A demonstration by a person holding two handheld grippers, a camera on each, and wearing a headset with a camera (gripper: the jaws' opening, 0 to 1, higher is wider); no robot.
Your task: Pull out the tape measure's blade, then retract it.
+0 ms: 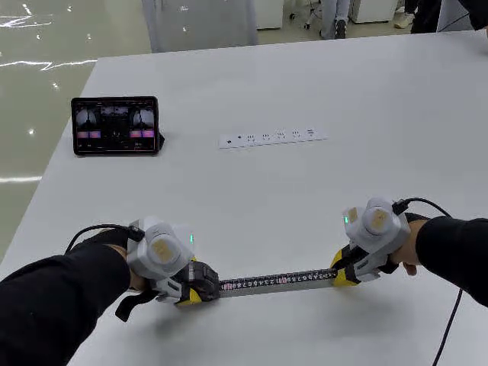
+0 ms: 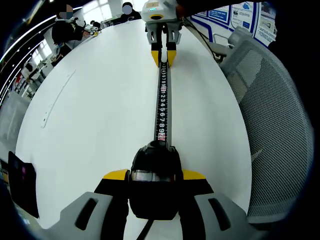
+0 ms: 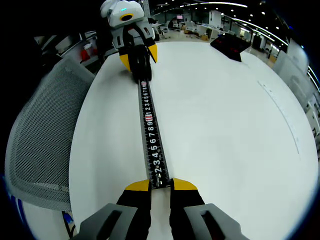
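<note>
- A mesh chair (image 2: pixel 272 110) stands off the table (image 1: pixel 366 114), on the near side of the case.
- The left gripper (image 2: pixel 155 176) clamps the black case (image 1: pixel 204 282), which lies near the table's front edge.
- The blade (image 3: pixel 150 135) runs flat from the case to the right gripper (image 3: pixel 160 186), whose jaws pinch its tip.
- Well beyond the case are a power strip (image 1: pixel 273 138) and, further left, a lit tablet (image 1: pixel 116 125).

Black sleeves (image 1: pixel 61 290), black cables (image 1: pixel 424 201), yellow-tipped black fingers (image 3: pixel 137 186).
</note>
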